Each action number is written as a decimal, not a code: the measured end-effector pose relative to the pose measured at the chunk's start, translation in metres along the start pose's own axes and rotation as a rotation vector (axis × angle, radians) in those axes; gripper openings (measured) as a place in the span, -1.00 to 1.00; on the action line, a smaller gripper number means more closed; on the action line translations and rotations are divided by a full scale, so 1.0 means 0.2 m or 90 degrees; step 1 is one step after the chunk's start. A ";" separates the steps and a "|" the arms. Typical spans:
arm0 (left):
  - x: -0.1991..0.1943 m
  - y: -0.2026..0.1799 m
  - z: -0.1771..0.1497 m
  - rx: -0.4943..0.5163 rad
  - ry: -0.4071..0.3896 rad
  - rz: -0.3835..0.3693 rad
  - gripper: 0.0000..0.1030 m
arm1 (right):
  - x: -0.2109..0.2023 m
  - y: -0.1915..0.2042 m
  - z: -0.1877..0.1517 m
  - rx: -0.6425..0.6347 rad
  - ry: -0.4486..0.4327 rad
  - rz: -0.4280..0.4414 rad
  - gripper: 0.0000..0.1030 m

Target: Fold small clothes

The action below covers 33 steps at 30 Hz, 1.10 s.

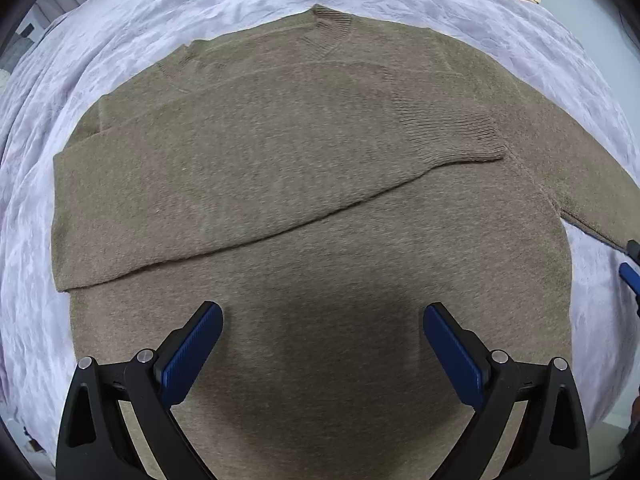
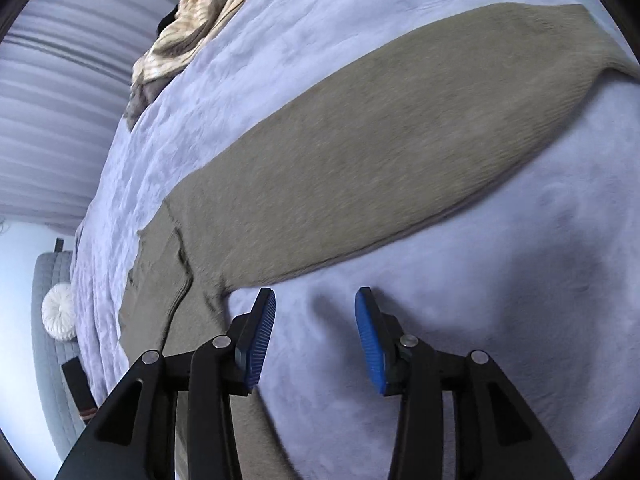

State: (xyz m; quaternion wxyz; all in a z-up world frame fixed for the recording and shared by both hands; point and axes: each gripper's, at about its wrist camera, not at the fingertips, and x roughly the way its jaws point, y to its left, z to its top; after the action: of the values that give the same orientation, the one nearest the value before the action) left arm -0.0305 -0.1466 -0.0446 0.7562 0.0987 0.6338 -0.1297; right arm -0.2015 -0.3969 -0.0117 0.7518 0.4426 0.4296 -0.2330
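While my left claw [image 1: 323, 354] hangs wide and empty over the sweater [image 1: 312, 208], bare bedspread [image 1: 120, 40] rings its edges from 8 to 3 o'clock. My right claw [image 2: 315, 336], part open, holds nothing above open bedspread; the outstretched sleeve [image 2: 400, 152] runs toward 1 o'clock. Brown knit, one sleeve folded across.

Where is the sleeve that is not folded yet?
In the right wrist view, the unfolded sleeve lies flat on the lavender bedspread, stretching from the sweater body at lower left toward the upper right, just beyond the open right gripper.
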 end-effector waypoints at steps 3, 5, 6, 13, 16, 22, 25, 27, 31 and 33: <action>-0.01 -0.06 0.07 -0.010 -0.009 -0.010 0.96 | -0.11 -0.16 0.09 0.073 -0.059 -0.011 -0.13; -0.01 -0.09 0.10 -0.011 -0.016 -0.016 0.96 | -0.15 -0.25 0.15 0.113 -0.088 -0.008 -0.13; -0.01 -0.11 0.12 -0.010 -0.018 -0.017 0.96 | -0.16 -0.29 0.18 0.127 -0.096 -0.003 -0.13; 0.00 -0.21 0.24 -0.030 -0.030 -0.037 0.96 | -0.13 -0.33 0.30 0.180 -0.124 0.055 -0.16; 0.00 -0.20 0.27 -0.047 -0.035 -0.036 0.96 | -0.11 -0.24 0.33 0.162 -0.125 0.078 -0.81; -0.05 0.01 0.29 -0.083 -0.055 -0.038 0.96 | -0.12 0.07 0.40 0.056 -0.134 0.136 -0.82; -0.05 0.12 0.28 -0.112 -0.045 -0.060 0.96 | -0.10 0.31 0.39 -0.025 -0.129 0.165 -0.82; -0.04 0.21 0.28 -0.133 -0.045 -0.059 0.96 | -0.07 0.51 0.35 -0.101 -0.124 0.179 -0.82; -0.08 0.39 0.23 -0.154 -0.070 -0.028 0.96 | 0.06 1.00 0.16 -0.277 -0.084 0.213 -0.82; -0.09 0.50 0.19 -0.166 -0.082 -0.002 0.96 | 0.16 1.21 0.02 -0.353 -0.049 0.228 -0.82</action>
State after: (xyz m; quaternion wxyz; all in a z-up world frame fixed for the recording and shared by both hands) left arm 0.0348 -0.0623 -0.0207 0.8017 -0.0101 0.5953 -0.0532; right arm -0.0065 -0.2792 0.0742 0.8883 0.2806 0.3635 0.0119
